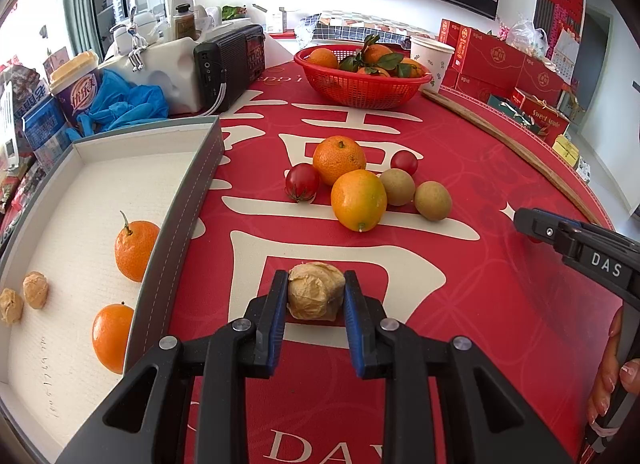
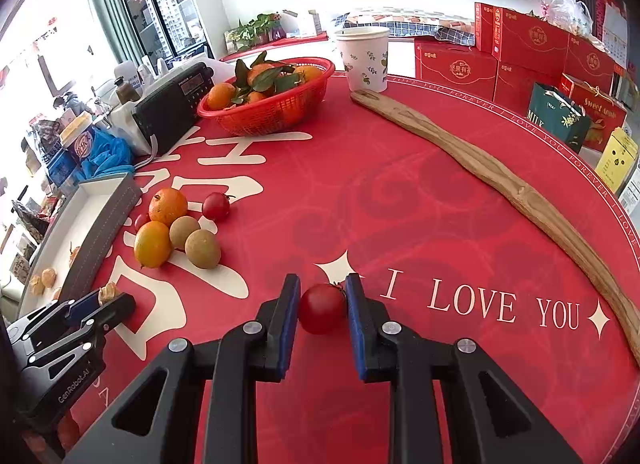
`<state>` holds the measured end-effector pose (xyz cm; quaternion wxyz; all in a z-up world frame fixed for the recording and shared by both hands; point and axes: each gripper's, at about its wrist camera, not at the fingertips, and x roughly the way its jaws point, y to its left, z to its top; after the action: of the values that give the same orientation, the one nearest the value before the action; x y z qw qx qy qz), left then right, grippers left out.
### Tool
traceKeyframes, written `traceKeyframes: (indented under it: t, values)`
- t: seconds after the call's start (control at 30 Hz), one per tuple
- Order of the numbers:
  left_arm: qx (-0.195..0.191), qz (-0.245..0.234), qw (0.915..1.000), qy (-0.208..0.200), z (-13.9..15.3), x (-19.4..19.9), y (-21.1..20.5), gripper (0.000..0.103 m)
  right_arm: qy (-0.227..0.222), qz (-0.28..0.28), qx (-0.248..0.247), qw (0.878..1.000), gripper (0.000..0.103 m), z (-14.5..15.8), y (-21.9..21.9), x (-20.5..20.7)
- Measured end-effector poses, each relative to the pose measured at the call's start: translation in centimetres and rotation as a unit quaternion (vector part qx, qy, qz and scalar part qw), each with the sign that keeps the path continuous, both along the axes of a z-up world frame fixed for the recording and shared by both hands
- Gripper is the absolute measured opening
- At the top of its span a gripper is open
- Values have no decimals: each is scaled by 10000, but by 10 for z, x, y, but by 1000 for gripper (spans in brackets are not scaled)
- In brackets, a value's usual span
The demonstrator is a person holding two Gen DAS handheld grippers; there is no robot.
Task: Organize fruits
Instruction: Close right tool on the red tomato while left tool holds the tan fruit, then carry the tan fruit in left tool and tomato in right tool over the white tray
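My left gripper (image 1: 316, 292) is shut on a papery tan husked fruit (image 1: 316, 291), low over the red tablecloth beside the grey box. My right gripper (image 2: 322, 306) is shut on a small red tomato (image 2: 322, 314) close to the cloth. A loose pile lies further out: two oranges (image 1: 359, 200), two red tomatoes (image 1: 302, 182) and two brown-green round fruits (image 1: 433, 200). The white-lined grey box (image 1: 192, 200) at left holds two small oranges (image 1: 135, 250) and two tan husked fruits (image 1: 35, 290). The right gripper's tip (image 1: 532, 224) shows at the right edge of the left wrist view.
A red basket (image 1: 362, 86) of leafy oranges stands at the back, with a paper cup (image 1: 432, 54) beside it. A long wooden stick (image 2: 500, 192) lies along the right side. A black radio (image 1: 230, 64), blue gloves and packets crowd the left. Red gift boxes (image 2: 520, 48) stand behind.
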<state>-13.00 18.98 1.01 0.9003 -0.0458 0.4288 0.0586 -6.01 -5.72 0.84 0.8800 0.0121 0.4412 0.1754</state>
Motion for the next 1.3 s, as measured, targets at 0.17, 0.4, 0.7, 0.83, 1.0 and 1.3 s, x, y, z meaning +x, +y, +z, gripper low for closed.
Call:
traceKeyframes:
  t: [0.17,0.4,0.7,0.83,1.0,1.3]
  values:
    - [-154,19,9999,-40,0,-3,4,29,-58,60,164,9998,25,4,-1,-2]
    - [-258,37,9996,-78,1,-5,5,29,-195,114,356,9991,25,11,-3,-5]
    - [-217,69,9995,-233,5,-11,6,29,-228,26,555,9982,25,15,-9,-4]
    - [-154,59,9993,-322,8,-12,5,29,-220,1,515,9984,25,14,-10,-4]
    - [-74,167,9989,-427,11,-13,7,29,-183,40,461,9988,25,12,-6,-3]
    - [-78,247,9977,-628,23,-20,11,29,-196,101,484,9986,25,13,0,-5]
